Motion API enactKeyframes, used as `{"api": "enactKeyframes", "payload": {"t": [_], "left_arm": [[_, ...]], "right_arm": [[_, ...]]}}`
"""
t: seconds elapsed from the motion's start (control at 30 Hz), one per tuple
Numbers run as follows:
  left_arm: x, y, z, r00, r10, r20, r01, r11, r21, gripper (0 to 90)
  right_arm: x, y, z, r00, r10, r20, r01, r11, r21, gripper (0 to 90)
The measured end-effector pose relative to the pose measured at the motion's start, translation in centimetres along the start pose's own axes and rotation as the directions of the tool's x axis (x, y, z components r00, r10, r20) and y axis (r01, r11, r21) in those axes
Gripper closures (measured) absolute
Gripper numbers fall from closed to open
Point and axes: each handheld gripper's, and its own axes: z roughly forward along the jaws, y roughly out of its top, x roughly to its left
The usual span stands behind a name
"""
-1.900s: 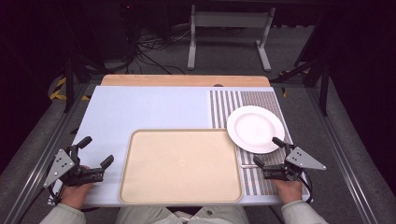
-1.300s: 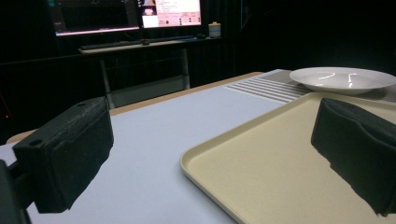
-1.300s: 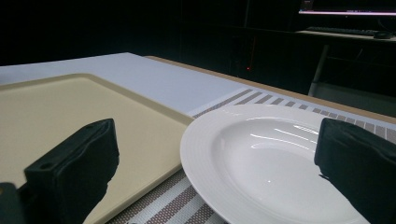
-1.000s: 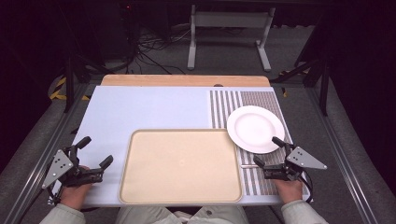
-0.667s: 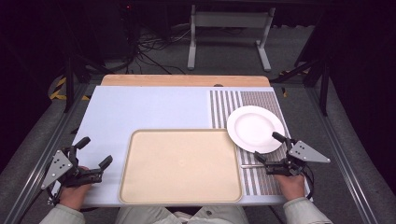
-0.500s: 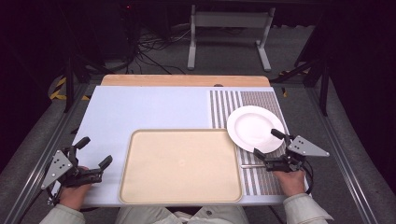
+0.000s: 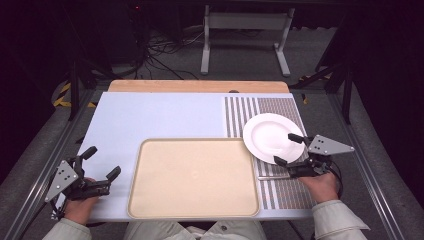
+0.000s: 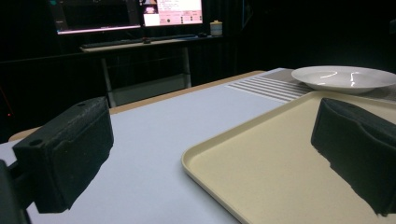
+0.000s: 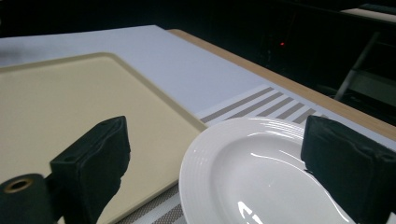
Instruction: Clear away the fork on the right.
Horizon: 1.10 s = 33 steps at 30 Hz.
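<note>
A white plate (image 7: 272, 136) lies on the striped mat at the table's right; I see the plate (image 9: 261, 182) close up between my right jaws and the plate (image 8: 343, 77) far off past my left ones. A beige tray (image 7: 192, 176) sits at the front middle. My right gripper (image 7: 287, 149) is open, its jaws spread over the plate's near right rim, with nothing held. My left gripper (image 7: 101, 162) rests open at the front left, just left of the tray (image 8: 280, 168), empty.
The pale blue table top (image 7: 160, 120) has a wooden strip (image 7: 197, 86) along its far edge. A striped mat (image 7: 280, 192) covers the right part. A metal stand (image 7: 245, 30) and cables lie on the floor beyond. Monitors (image 8: 126, 11) glow on a desk behind.
My right gripper has moved forward and slightly left, from beside the plate's near edge to over its near right rim. The left gripper has stayed where it was.
</note>
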Motion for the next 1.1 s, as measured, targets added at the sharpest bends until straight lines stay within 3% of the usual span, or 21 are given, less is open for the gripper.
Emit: {"api": "enactKeyframes", "payload": {"t": [0.13,0.23,0.33,0.5,0.53,0.67,0.8,0.93,0.97,1.1], "left_arm": [[0.0,0.0,0.0,1.0000,0.001,0.000,-0.001,1.0000,0.002,0.0],[-0.1,0.0,0.0,1.0000,0.001,0.001,-0.001,1.0000,0.002,0.0],[-0.1,0.0,0.1,1.0000,0.000,0.001,0.000,1.0000,0.003,0.0],[-0.1,0.0,0.0,1.0000,0.001,0.002,-0.001,1.0000,0.003,0.0],[-0.1,0.0,0.0,1.0000,0.001,0.002,-0.001,1.0000,0.003,0.0],[-0.1,0.0,0.0,1.0000,0.001,0.004,-0.001,1.0000,0.003,0.0],[-0.1,0.0,0.1,1.0000,0.001,0.004,-0.001,1.0000,0.004,0.0],[-0.1,0.0,0.1,1.0000,0.000,0.005,0.000,1.0000,0.006,0.0],[-0.1,0.0,0.1,1.0000,0.000,0.005,0.000,1.0000,0.006,0.0],[-0.1,0.0,0.1,1.0000,-0.001,0.002,0.001,1.0000,0.004,0.0]], "right_arm": [[-0.2,0.6,-0.3,0.9991,-0.029,-0.032,0.031,0.998,0.063,10.2],[-0.2,1.2,-0.4,0.9961,-0.071,-0.054,0.078,0.987,0.141,10.2],[-0.3,1.7,-0.4,0.9909,-0.115,-0.070,0.127,0.971,0.205,10.2],[-0.4,2.3,-0.3,0.9788,-0.170,-0.114,0.197,0.932,0.305,11.2],[-0.4,2.3,-0.3,0.9788,-0.170,-0.114,0.197,0.932,0.305,11.2],[-0.4,2.4,-0.2,0.9669,-0.194,-0.166,0.245,0.890,0.385,13.3],[-0.4,2.4,-0.1,0.9608,-0.198,-0.195,0.265,0.858,0.439,13.5],[-0.5,2.3,0.0,0.9521,-0.213,-0.220,0.297,0.817,0.495,13.8],[-0.5,2.3,0.0,0.9494,-0.216,-0.228,0.306,0.803,0.512,14.4],[-0.4,2.1,0.1,0.9429,-0.224,-0.246,0.327,0.766,0.553,15.3]]}}
